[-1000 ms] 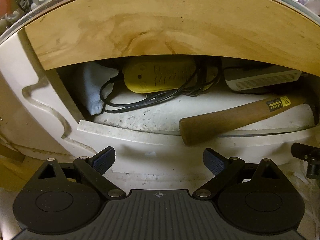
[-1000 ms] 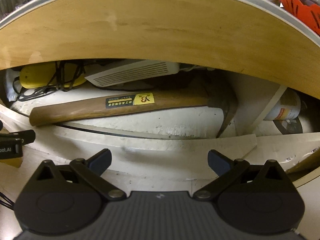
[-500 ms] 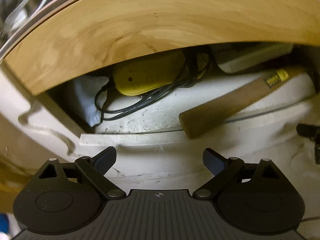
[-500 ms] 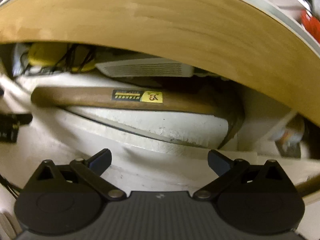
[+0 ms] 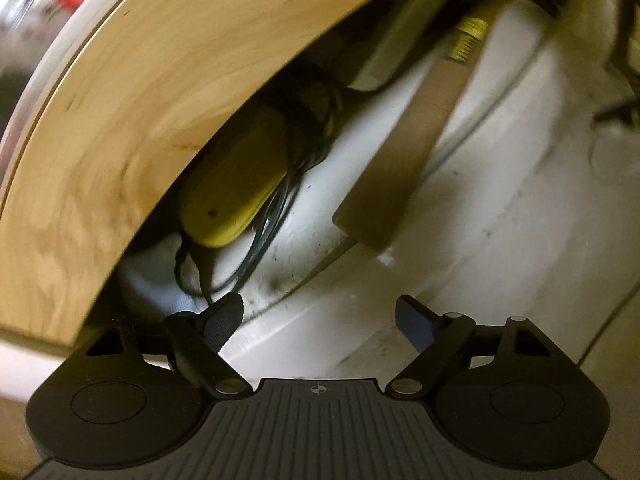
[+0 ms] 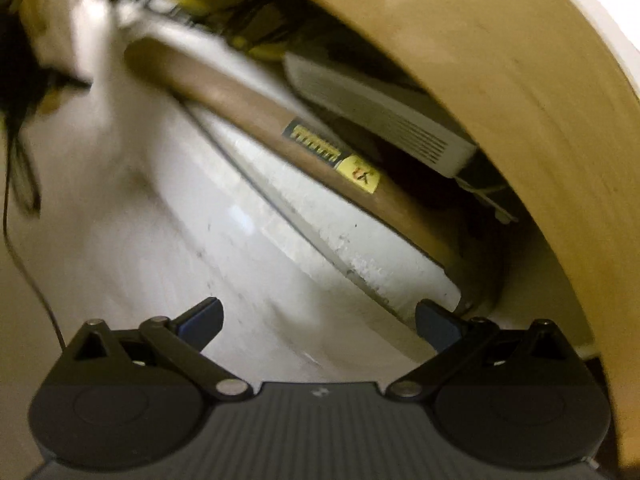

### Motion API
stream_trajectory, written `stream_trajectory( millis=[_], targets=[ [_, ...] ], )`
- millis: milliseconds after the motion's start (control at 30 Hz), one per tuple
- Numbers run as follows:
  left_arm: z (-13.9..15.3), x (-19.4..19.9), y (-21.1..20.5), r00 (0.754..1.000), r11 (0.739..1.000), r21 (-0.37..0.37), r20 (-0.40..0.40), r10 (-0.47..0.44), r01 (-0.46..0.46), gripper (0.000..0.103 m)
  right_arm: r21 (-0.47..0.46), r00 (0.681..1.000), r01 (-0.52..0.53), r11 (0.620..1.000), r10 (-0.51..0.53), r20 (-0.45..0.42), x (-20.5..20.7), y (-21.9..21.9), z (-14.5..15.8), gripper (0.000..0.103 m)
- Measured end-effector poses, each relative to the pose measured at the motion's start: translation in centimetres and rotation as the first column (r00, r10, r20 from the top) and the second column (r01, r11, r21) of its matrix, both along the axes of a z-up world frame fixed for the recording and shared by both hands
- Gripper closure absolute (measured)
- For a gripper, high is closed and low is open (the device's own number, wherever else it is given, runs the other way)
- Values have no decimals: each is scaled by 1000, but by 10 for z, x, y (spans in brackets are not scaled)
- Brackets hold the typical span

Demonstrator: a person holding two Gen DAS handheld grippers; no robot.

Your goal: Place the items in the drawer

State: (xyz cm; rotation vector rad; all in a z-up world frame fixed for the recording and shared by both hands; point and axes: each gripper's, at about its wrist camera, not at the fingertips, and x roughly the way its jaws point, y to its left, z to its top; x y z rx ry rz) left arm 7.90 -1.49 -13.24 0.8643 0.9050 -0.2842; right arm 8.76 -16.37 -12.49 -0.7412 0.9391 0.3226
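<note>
The white drawer (image 5: 460, 264) stands open under a wooden tabletop (image 5: 160, 80). Inside lie a wooden-handled hammer (image 5: 404, 160) with a yellow label, a yellow device (image 5: 236, 192) wrapped in black cable, and a white vented box (image 5: 404, 36). The right wrist view shows the hammer (image 6: 280, 124), the white box (image 6: 384, 116) and the drawer front (image 6: 200, 240). My left gripper (image 5: 320, 316) is open and empty in front of the drawer. My right gripper (image 6: 320, 320) is open and empty too. Both views are tilted and blurred.
A white cloth (image 5: 160, 280) lies at the drawer's left end, under the tabletop. The wooden tabletop edge (image 6: 520, 80) overhangs the drawer closely. Black cables (image 6: 20, 140) hang at the left of the right wrist view.
Both grippers have rolled hard: the left view has tilted so the drawer runs up to the right, the right view so it runs down to the right. Both stay open and empty.
</note>
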Motion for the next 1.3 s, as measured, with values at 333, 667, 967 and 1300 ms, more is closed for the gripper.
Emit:
stream_trajectory(
  millis=[333,667,967,1300],
  targets=[
    [-17,-2,-9,966,941,220,-35,-257,258,18,-187,973,-230,955,223,-59,-11,0,-8,0],
    [-15,29,-11,961,912,304,-69,-268,276,19,-265,953,-303,915,287,-97,-14,2,-14,2],
    [-5,67,-21,967,897,361,-95,-235,254,60,-354,961,-276,894,267,-74,-12,3,-16,61],
    [2,80,-4,968,898,361,-101,-231,252,61,-362,960,-275,891,271,-65,-22,4,-5,65]
  ],
)
